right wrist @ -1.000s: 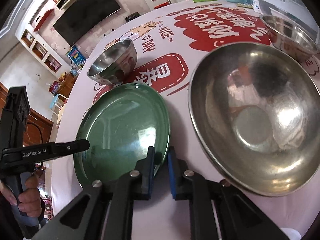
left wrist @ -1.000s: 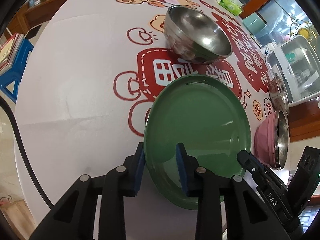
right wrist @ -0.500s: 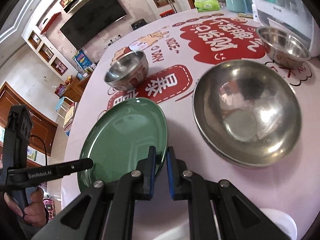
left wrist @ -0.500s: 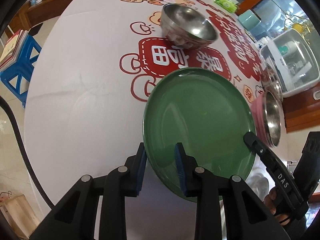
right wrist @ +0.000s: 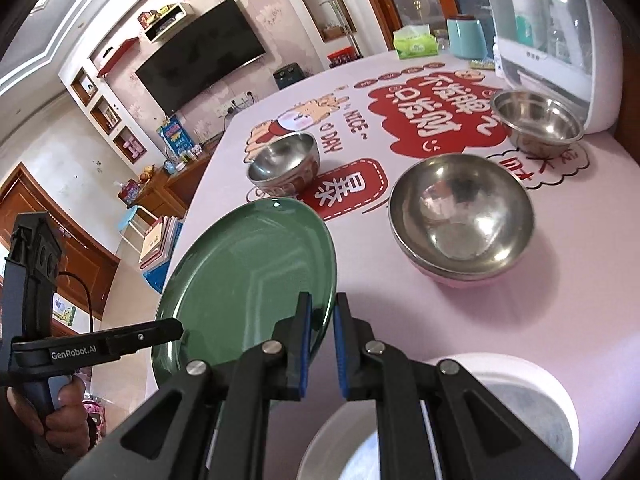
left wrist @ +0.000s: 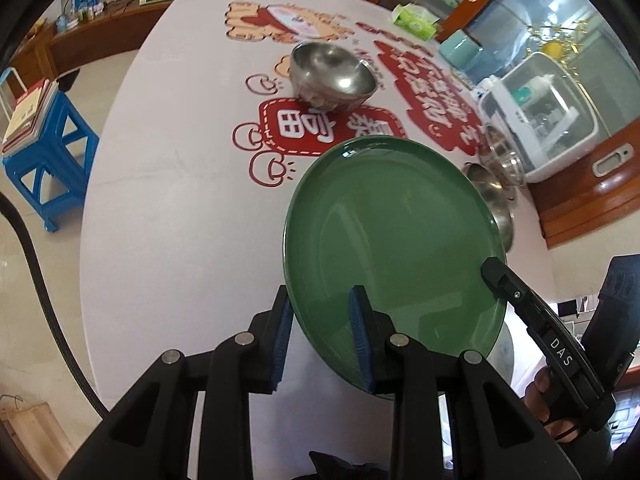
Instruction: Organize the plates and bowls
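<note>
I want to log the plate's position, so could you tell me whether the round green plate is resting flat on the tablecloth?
No, the round green plate is tilted above the pink printed tablecloth, clamped at its rim.

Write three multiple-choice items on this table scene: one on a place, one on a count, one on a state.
1. Where is the green plate?
A. Flat on the table
B. Held above the table by both claws
C. Inside a bowl

2. How many steel bowls show in the right wrist view?
A. One
B. Three
C. Five

3. How does the right claw stand?
A. Wide open, empty
B. Shut on the plate's rim
C. Shut on a bowl

Answers:
1 B: the left claw and the right claw each pinch the plate's edge, and it hangs tilted over the table.
2 B: a small bowl, a pink-sided large bowl and a far bowl.
3 B: its blue pads squeeze the rim.
</note>
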Motion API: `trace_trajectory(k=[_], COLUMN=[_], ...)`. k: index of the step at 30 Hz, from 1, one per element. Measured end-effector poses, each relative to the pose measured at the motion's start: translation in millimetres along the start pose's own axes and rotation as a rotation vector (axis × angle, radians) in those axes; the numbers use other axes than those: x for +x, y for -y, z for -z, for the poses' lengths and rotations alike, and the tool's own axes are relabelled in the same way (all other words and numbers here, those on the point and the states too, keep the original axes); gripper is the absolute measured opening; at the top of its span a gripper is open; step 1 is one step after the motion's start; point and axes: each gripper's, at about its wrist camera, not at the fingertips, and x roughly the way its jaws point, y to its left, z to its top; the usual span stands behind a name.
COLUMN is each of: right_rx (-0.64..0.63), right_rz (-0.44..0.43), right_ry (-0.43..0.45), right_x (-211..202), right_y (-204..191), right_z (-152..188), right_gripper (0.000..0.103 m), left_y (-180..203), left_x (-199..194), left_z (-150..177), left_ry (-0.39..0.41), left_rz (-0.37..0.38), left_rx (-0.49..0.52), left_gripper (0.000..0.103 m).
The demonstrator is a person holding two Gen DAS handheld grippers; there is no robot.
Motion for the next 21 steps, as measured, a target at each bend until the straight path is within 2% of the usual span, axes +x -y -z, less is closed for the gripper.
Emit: trace_trajectory(k=[13, 21], right_rx=[0.015, 0.084], right_rz=[0.092, 0.161], right_ry=[0.082, 0.145], right_x=[-68.9, -99.9], right_y=[-34.6, -58.9], right_z=[46.7, 94.2], right_gripper=[0.011, 0.011], left_y=[1.2, -8.2], left_x=[-54.2, -78.5], left_z=[48.0, 77.9], left_ry=[0.052, 0.052], left_rz=[0.094, 0.127], left_rx=[0.107, 0.218], left_gripper=[0.027, 0.027])
